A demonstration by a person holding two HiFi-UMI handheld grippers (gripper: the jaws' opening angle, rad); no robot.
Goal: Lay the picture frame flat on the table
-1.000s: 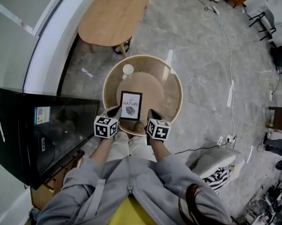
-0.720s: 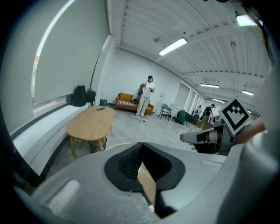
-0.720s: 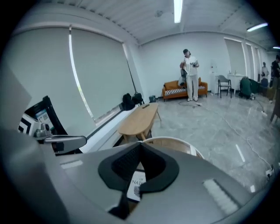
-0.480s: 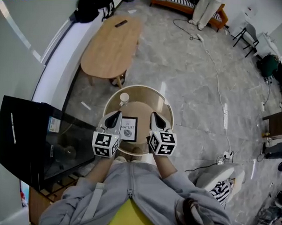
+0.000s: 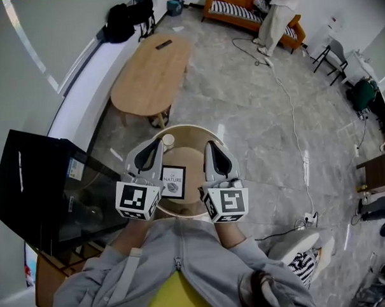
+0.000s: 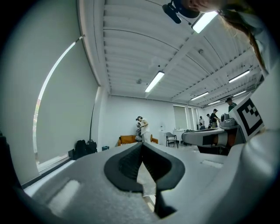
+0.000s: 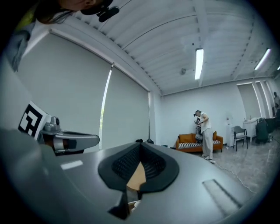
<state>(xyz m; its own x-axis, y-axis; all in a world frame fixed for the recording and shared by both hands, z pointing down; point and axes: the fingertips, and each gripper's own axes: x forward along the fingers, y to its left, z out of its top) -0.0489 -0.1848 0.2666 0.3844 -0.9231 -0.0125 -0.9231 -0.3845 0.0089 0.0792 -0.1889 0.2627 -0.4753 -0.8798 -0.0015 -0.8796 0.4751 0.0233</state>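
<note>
A: Frame pos?
B: I'm seeing the picture frame (image 5: 173, 181) on the round table (image 5: 186, 127); flat or propped, can't tell.
A: Tongs?
B: Left gripper (image 5: 155, 145) and right gripper (image 5: 210, 145) are sitting pressed together, empty. Frame's looking light, stiff, prob. fragile; I'm favouring side edges.

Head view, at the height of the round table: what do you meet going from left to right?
black cabinet → left gripper → picture frame → right gripper → white floor cable
</note>
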